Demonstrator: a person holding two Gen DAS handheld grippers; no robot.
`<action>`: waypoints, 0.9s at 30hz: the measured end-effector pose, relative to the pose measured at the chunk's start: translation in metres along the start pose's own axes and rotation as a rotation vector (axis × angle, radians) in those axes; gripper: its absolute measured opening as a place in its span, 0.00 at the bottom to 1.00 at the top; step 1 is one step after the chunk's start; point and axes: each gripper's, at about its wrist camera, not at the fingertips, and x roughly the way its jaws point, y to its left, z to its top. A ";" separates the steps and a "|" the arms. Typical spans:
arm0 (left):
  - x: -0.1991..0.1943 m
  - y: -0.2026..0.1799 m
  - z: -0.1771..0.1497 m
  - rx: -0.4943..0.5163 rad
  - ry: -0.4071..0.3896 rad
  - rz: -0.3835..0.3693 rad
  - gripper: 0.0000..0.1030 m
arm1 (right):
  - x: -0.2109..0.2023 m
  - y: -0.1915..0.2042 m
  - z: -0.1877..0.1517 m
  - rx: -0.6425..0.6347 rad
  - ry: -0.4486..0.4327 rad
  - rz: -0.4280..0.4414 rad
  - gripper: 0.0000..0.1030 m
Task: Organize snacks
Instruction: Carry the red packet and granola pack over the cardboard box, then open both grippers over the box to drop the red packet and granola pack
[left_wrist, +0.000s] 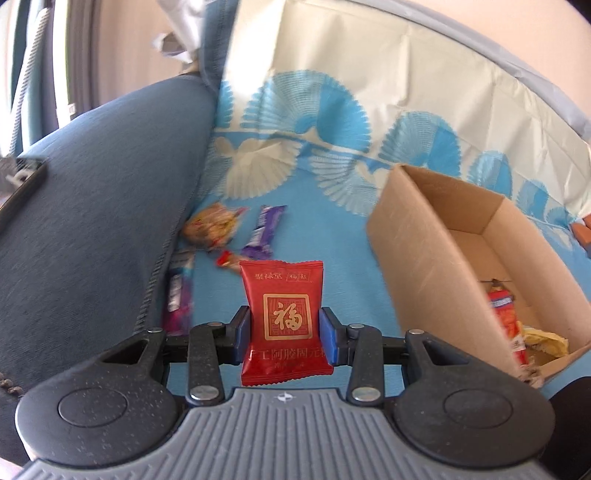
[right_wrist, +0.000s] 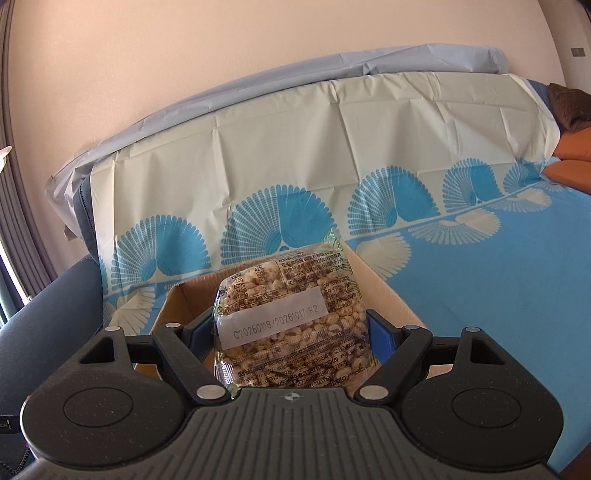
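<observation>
While clamped upright, red packet (left_wrist: 286, 321) shows gold square emblem.

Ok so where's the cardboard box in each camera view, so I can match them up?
Left wrist view: the cardboard box sits at the right, open, with a few snacks inside, to the right of the red packet held in the fingers.
Right wrist view: the cardboard box is at centre, mostly hidden behind the puffed-grain packet.
Shared landmark: the blue fan-patterned cloth under the box.

Blue sofa (left_wrist: 92, 177) under a fan-patterned sheet (right_wrist: 480, 295) (creased), pinkish wall (right_wrist: 221, 55) behind
</observation>
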 end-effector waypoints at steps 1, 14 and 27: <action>-0.001 -0.008 0.002 -0.001 -0.006 -0.008 0.42 | 0.000 -0.001 0.000 0.002 0.002 0.004 0.80; -0.014 -0.137 0.043 0.142 -0.113 -0.205 0.42 | 0.003 -0.010 0.001 0.031 0.016 0.046 0.80; -0.008 -0.204 0.075 0.160 -0.150 -0.313 0.42 | 0.005 -0.019 0.002 0.041 0.018 0.077 0.80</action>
